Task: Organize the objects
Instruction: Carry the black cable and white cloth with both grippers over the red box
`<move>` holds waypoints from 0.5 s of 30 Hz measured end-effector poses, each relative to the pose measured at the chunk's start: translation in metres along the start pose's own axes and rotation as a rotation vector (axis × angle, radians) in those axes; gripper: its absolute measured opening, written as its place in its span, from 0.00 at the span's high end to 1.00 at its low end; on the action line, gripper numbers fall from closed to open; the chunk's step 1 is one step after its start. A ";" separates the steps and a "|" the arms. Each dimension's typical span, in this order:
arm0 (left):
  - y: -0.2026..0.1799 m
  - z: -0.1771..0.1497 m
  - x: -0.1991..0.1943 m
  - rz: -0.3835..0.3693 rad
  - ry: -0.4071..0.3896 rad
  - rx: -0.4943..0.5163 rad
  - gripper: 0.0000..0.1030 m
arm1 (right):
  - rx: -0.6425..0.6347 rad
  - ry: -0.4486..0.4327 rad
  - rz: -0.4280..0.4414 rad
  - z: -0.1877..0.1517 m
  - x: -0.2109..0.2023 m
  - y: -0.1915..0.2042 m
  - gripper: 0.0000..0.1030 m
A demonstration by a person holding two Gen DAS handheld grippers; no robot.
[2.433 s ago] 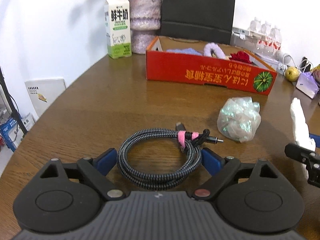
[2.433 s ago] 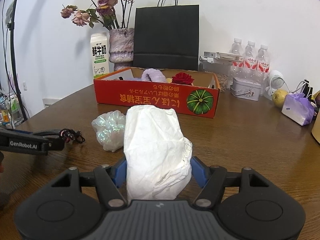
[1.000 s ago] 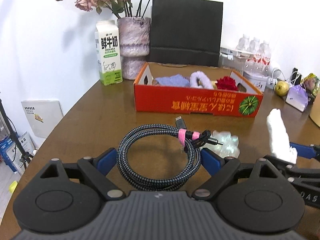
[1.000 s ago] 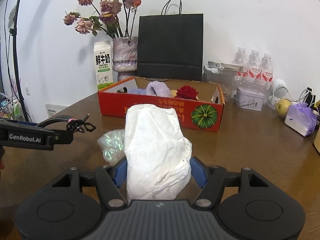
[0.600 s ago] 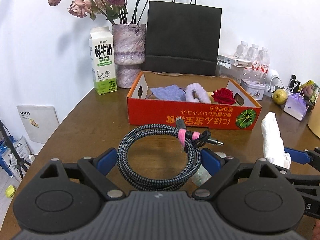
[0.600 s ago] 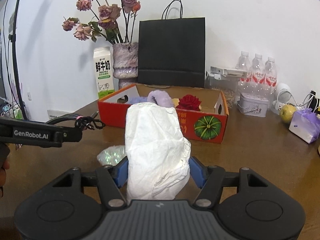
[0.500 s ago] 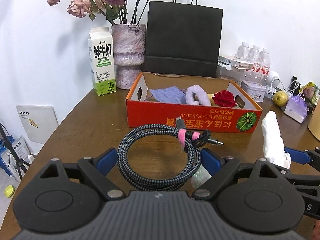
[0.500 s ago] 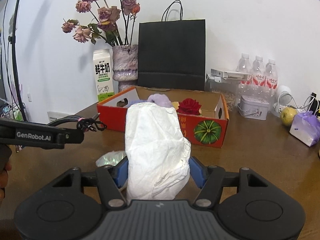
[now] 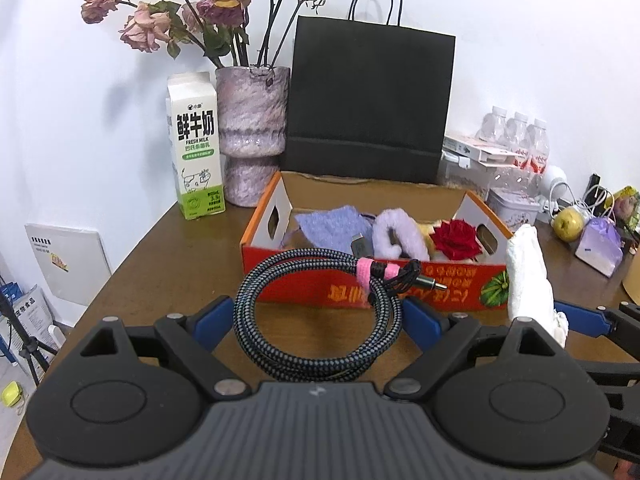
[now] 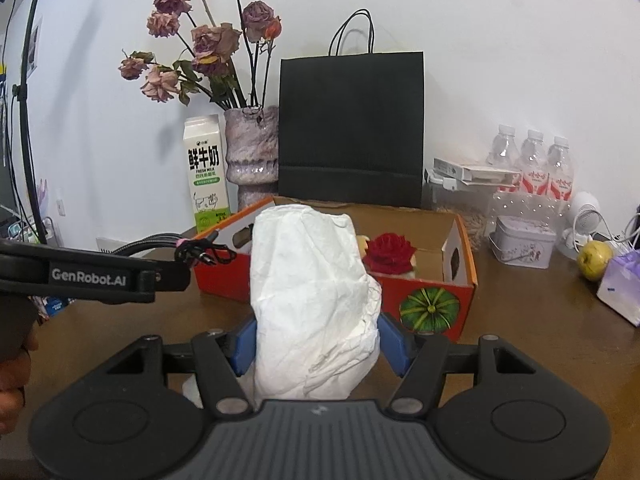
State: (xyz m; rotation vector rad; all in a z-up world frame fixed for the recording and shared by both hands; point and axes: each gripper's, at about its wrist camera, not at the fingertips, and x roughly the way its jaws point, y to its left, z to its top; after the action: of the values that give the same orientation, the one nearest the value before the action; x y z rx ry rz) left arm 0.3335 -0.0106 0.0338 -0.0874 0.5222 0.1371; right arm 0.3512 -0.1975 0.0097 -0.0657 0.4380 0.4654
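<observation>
My left gripper (image 9: 316, 318) is shut on a coiled braided cable (image 9: 280, 346) with a pink tie, held above the table just before the red cardboard box (image 9: 320, 286). My right gripper (image 10: 318, 336) is shut on a crumpled white paper wad (image 10: 312, 300), also raised near the box (image 10: 432, 304). The wad also shows in the left wrist view (image 9: 526, 280). The box holds a blue cloth (image 9: 332, 224), a purple fuzzy item (image 9: 394, 232) and a red rose (image 9: 456, 238). The left gripper with the cable also shows in the right wrist view (image 10: 188, 256).
Behind the box stand a milk carton (image 9: 196, 148), a vase of dried roses (image 9: 252, 132) and a black paper bag (image 9: 368, 104). Water bottles (image 10: 532, 168), a tin (image 10: 524, 246), an apple (image 10: 594, 260) and a purple bag (image 10: 620, 284) sit at the right on the wooden table (image 9: 168, 264).
Both grippers have risen and moved toward the red box with their loads. The iridescent plastic wad on the table has dropped out of view beneath them.
</observation>
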 end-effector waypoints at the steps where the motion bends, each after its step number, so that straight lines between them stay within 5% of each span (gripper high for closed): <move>1: 0.000 0.002 0.003 0.000 -0.002 -0.002 0.12 | 0.001 -0.003 0.002 0.002 0.003 0.000 0.40; 15: -0.004 0.023 0.045 -0.007 -0.018 -0.038 0.12 | 0.032 -0.022 0.011 0.022 0.045 -0.012 0.40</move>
State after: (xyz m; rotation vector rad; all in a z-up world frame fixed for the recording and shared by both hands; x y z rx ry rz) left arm 0.3846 -0.0067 0.0313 -0.1250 0.5018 0.1408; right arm 0.4013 -0.1857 0.0099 -0.0269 0.4247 0.4695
